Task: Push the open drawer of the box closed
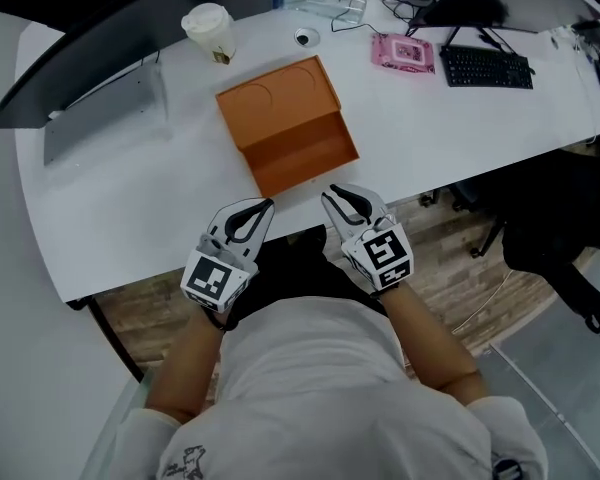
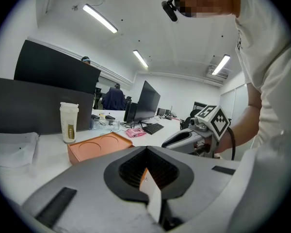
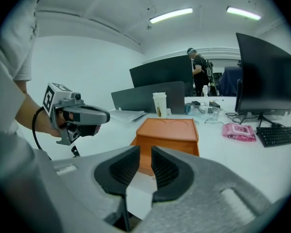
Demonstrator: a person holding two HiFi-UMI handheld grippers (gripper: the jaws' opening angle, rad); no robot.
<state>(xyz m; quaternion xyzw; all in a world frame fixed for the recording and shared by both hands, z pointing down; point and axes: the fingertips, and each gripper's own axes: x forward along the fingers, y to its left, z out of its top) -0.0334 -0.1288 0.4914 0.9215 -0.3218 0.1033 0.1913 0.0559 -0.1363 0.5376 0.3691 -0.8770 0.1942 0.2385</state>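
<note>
Evidently both tools were poised at the near edge of the white table (image 1: pixel 130 188), low in the head view's centre, probably so they could shove the drawer (image 1: pixel 305 158) home. The left gripper (image 1: pixel 267 205) had its jaws pressed together on nothing; the right gripper (image 1: pixel 330 196) had its jaws slightly spread, nothing between them. The orange box (image 1: pixel 277 100) sat upper centre, its drawer pulled out toward the person. A paper cup (image 1: pixel 210 30), a pink pack (image 1: pixel 402 52) and a keyboard (image 1: pixel 486 68) lay beyond, in a strip-lit office.

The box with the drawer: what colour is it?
Orange; the box shows best in the head view.
</note>
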